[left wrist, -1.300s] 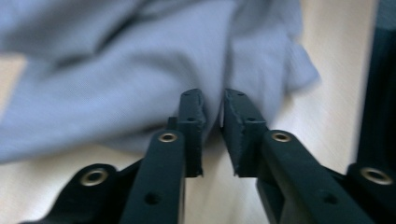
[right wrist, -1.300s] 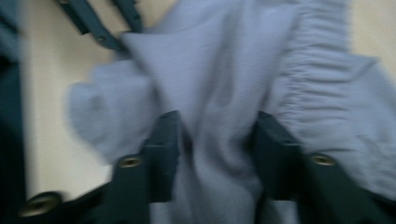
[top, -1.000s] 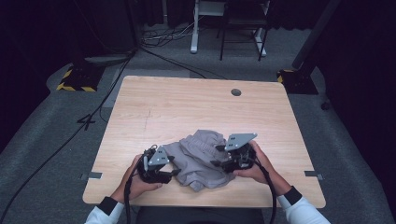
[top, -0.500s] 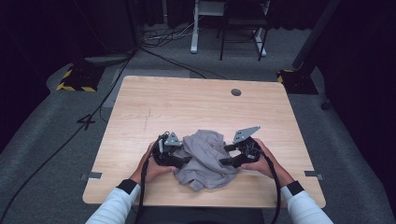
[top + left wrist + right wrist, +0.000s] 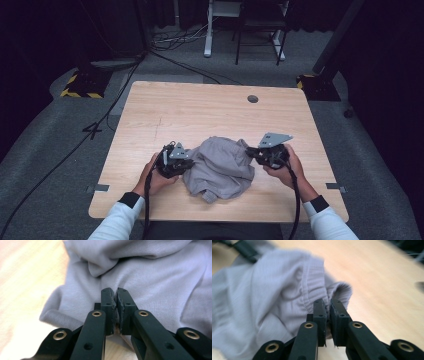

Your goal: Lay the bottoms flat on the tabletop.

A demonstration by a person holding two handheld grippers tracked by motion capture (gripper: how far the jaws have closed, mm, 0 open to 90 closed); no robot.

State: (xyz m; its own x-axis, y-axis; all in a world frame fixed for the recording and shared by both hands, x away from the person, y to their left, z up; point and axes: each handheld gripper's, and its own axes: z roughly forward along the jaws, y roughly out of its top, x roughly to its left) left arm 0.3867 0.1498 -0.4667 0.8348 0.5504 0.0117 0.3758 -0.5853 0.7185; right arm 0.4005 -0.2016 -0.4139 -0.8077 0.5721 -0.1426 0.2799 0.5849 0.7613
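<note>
High view: I see the cloth (image 5: 220,167) crumpled on the near bench (image 5: 200,112).
Left gripper view: my left hand-held gripper (image 5: 116,293), jaws just closing, clamps the cloth.
Right gripper view: my right hand-held gripper (image 5: 328,305), jaws just closing, pinches the cloth's ribbed hem.
Risk: I judge the thin hem could slip out when pulled.
</note>
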